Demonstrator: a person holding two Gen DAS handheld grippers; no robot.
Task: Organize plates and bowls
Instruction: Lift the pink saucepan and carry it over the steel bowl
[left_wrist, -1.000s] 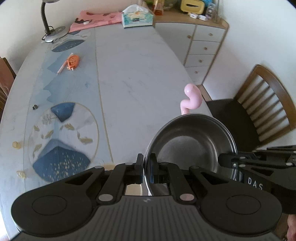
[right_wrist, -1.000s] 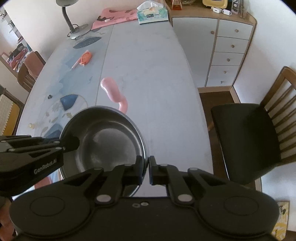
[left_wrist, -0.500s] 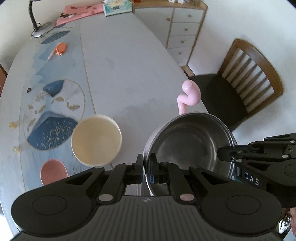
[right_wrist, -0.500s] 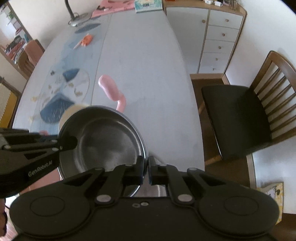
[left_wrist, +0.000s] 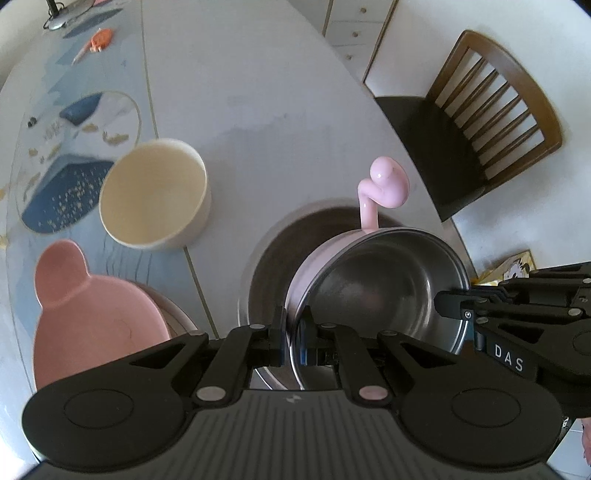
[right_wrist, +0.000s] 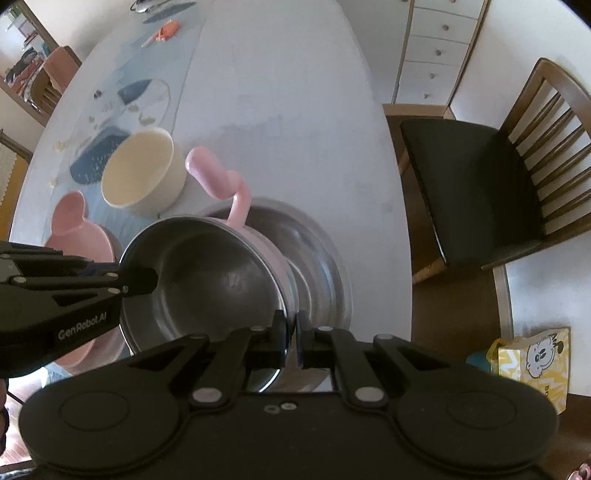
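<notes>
The left claw (left_wrist: 291, 341) is pinched tight on the near rim of a steel-lined pink bowl (left_wrist: 388, 291), and the right claw (right_wrist: 291, 332) is clamped on the opposite side of the same rim, so 2 grips share 1 bowl. It hangs tilted over a larger stainless steel bowl (right_wrist: 317, 251) that sits near the tabletop's (left_wrist: 258, 92) right edge. Its curled pink handle (left_wrist: 384, 184) points toward the far end. The bowl looks rigid and fairly light, but the polished rim is thin and likely slippery, so opposite rim grips suit it best. Toward the left edge sit a cream bowl (left_wrist: 155, 192) and a pink eared plate (left_wrist: 92, 306).
</notes>
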